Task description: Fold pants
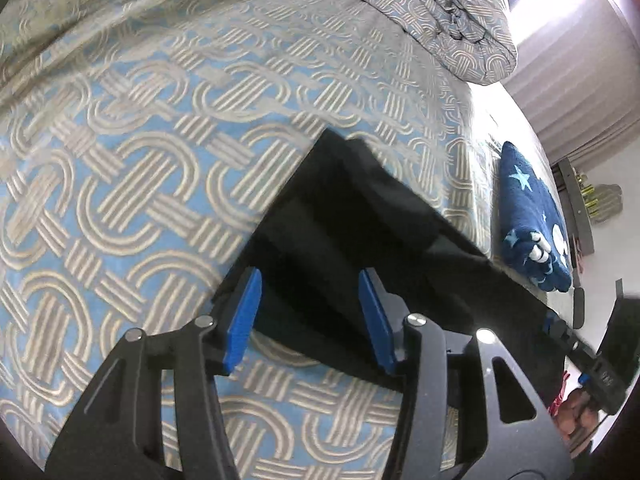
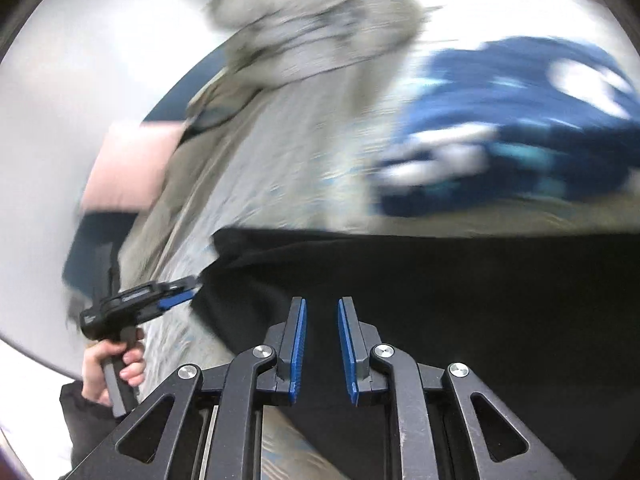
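The black pants (image 1: 352, 240) are lying on the bed (image 1: 140, 184) beside the blue star-patterned bundle (image 1: 532, 216), apparently already folded into a flat packet, with the left tongs (image 1: 308, 316) gaping wide and empty over them and the right tongs (image 2: 322, 340) hovering part-open, also empty.

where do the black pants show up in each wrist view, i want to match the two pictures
Left wrist: the black pants run from centre toward the lower right, between and beyond the open fingers of the left gripper.
Right wrist: the black pants fill the lower middle and right as a wide dark band, under the open right gripper.
Shared landmark: the navy star-print cloth, at the right edge in the left view, blurred at upper right in the right view.
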Action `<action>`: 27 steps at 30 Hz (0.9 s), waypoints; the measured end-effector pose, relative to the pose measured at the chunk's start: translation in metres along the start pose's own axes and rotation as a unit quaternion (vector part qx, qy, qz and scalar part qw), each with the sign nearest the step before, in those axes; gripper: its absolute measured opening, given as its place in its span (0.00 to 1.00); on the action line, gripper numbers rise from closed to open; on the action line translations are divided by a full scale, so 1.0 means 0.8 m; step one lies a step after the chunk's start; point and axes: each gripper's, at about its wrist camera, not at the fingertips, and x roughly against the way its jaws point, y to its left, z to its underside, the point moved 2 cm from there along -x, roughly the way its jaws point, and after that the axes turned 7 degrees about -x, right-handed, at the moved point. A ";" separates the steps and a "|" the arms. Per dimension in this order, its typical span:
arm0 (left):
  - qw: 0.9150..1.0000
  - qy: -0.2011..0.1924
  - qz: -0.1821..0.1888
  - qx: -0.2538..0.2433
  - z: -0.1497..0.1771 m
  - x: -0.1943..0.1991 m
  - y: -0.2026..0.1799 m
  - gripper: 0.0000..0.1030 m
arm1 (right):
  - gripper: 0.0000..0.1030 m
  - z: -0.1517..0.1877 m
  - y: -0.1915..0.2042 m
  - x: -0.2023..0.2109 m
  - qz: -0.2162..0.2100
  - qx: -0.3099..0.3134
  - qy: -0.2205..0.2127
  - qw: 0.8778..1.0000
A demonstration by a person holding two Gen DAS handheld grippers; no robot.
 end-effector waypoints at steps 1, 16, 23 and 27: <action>1.000 -0.005 0.010 0.007 0.004 0.000 0.006 0.50 | 0.17 -0.004 0.024 -0.020 -0.007 0.018 0.005 1.000; 0.994 -0.031 0.082 0.057 -0.026 -0.019 0.025 0.07 | 0.24 -0.037 0.127 -0.239 0.003 -0.011 0.090 0.996; 0.994 -0.073 0.081 0.029 -0.024 0.027 0.017 0.05 | 0.24 -0.044 0.117 -0.238 0.018 -0.023 0.071 0.997; 0.994 -0.072 0.080 0.026 -0.018 0.029 0.021 0.05 | 0.24 -0.057 0.120 -0.233 0.025 -0.026 0.055 0.998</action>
